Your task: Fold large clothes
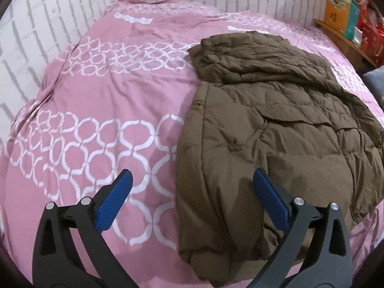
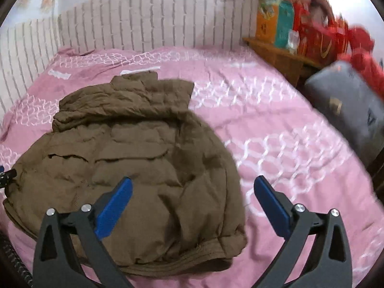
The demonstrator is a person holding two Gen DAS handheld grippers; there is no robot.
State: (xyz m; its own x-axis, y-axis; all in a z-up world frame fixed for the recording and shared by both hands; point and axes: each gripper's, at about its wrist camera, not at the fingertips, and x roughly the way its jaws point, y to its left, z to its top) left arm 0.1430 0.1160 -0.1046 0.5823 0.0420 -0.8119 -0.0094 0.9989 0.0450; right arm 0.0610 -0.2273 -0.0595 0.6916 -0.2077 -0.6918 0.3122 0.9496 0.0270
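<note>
Brown jacket (image 1: 264, 132) on pink bedspread (image 1: 108, 96)

The left wrist view looks forward and down from just above the near edge of the pink bedspread (image 1: 100, 91), facing the white brick-pattern wall (image 1: 48, 24), with the brown padded jacket (image 1: 264, 120) filling its right half close ahead. The right wrist view faces the same wall (image 2: 144, 16) from further right, so the jacket (image 2: 134, 144) sits left of centre. Both views share the jacket, the bedspread (image 2: 264, 124) and the shelf of coloured boxes (image 2: 276, 24) at far right.
</note>
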